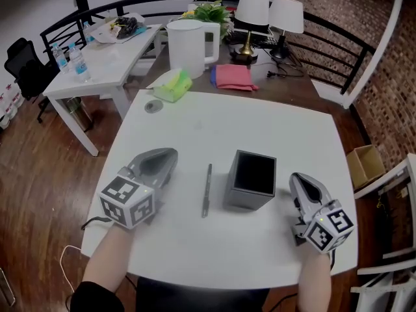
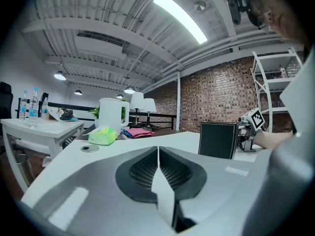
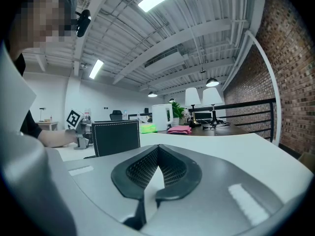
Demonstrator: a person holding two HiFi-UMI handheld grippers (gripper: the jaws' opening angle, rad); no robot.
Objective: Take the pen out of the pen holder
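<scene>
Left gripper [image 1: 168, 156] rests on the table [image 1: 195, 119] in my left hand, its jaws pressed together on themselves; in the left gripper view the two ribbed pads meet along a thin line and grip only each other. Right gripper [image 1: 300, 179] sits low at the table's right side, and its jaws are closed pad against pad as well. Between my two grippers stands the holder [image 1: 244, 197], a dark square box, upright with its open top towards me, just beside the right gripper and well apart from the left one. The pen [image 1: 207, 190] lies flat on the table, out of the holder and just to its left, pointing away from me, between the holder and my left gripper and touching neither. Farther off, at the table's far edge, I see a green pack [image 1: 173, 85], a pink cloth [image 1: 233, 77] and a white kettle [image 1: 188, 47].
</scene>
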